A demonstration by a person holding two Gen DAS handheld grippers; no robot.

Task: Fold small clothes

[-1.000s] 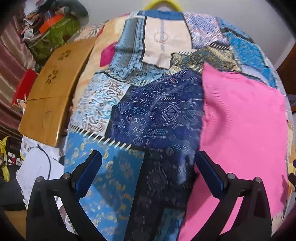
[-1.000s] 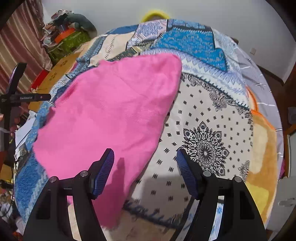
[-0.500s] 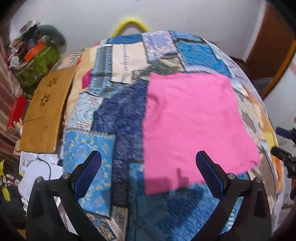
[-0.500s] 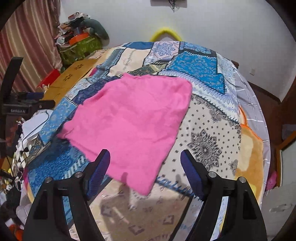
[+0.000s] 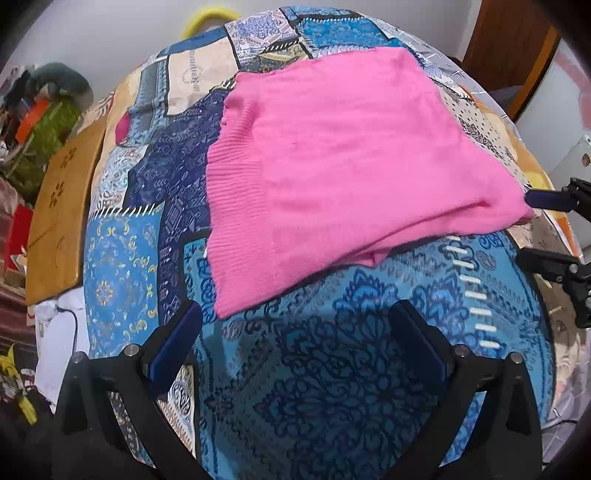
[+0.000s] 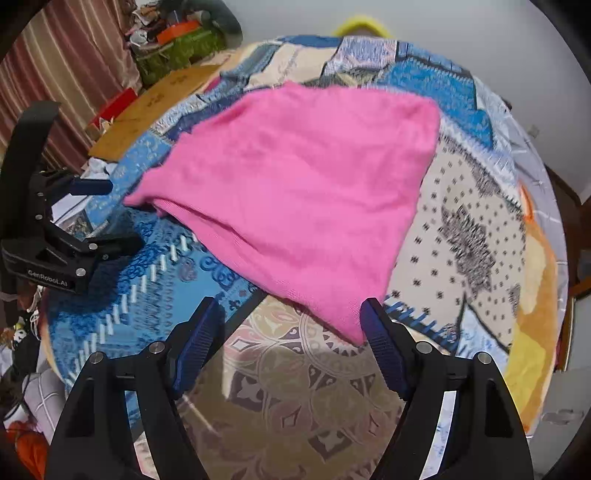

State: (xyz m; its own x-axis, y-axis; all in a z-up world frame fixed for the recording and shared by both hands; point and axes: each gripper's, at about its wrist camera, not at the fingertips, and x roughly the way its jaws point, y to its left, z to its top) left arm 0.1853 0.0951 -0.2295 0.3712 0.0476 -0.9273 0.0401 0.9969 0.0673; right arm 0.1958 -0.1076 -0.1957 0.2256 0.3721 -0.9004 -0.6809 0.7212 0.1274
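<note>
A pink knit garment (image 5: 343,162) lies spread flat on the patchwork bedspread (image 5: 332,369), with a ribbed band along its left edge. It also shows in the right wrist view (image 6: 303,192). My left gripper (image 5: 299,350) is open and empty, just short of the garment's near left corner. My right gripper (image 6: 291,350) is open and empty, with its right finger beside the garment's near right corner. Each gripper shows at the edge of the other's view, the right one (image 5: 550,229) and the left one (image 6: 74,221).
A wooden board (image 5: 59,206) lies off the bed's left side. Cluttered bags and a green bundle (image 6: 177,48) stand by the striped curtain at the back left. A yellow hoop (image 5: 207,18) is behind the bed. A wooden door (image 5: 509,48) is at the right.
Both grippers have pulled back toward the near edge of the bed. The pink garment now lies wholly ahead of the fingers, which stay open.
</note>
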